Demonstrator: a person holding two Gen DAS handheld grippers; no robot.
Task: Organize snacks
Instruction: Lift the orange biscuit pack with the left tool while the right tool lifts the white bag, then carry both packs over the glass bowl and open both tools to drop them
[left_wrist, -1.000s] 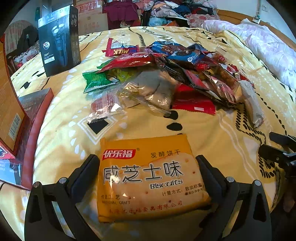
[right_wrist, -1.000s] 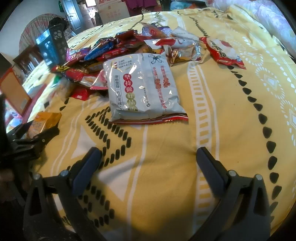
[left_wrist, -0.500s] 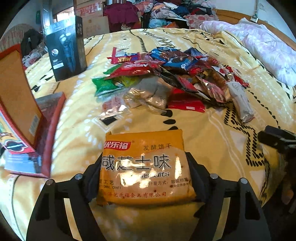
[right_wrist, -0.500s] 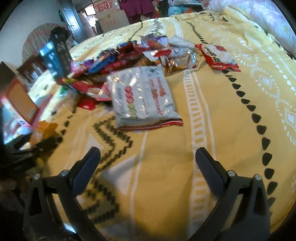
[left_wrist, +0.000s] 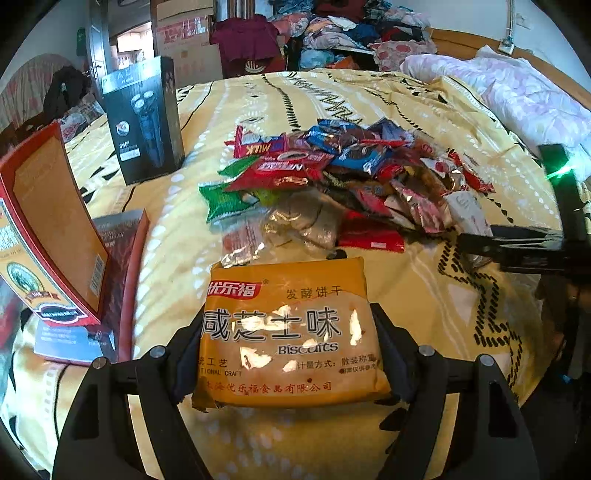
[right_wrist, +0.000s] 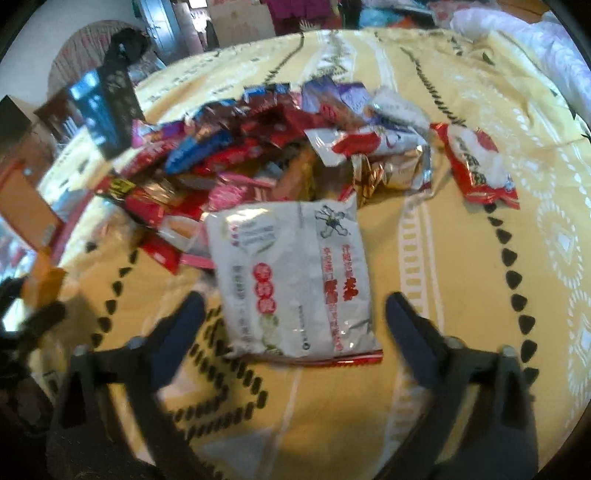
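Biscuits in an orange pack sit clamped between the fingers of the left gripper, one pad pressed to each long side of the pack, which faces up with its printed front readable. The pack is raised off the yellow bedspread, and its far edge points toward the snack pile.

That pile lies mid-bed: red, blue, green and silver wrappers heaped over one another, with a green packet at its near left edge and a flat red packet at its near right. A black shaver box stands upright left of the pile. Nearer the left gripper, a red-edged carton lies open on the bedspread, its lid tilted up.

From the right wrist view, the right gripper hangs over the bedspread with its fingers wide apart, holding nothing. A white bag with red print lies flat, its near end lying between the two fingertips without touching either. The bag's far end meets the near edge of the pile. A red-and-white packet lies alone to the right, apart from the heap. This view is blurred, so small print cannot be read.
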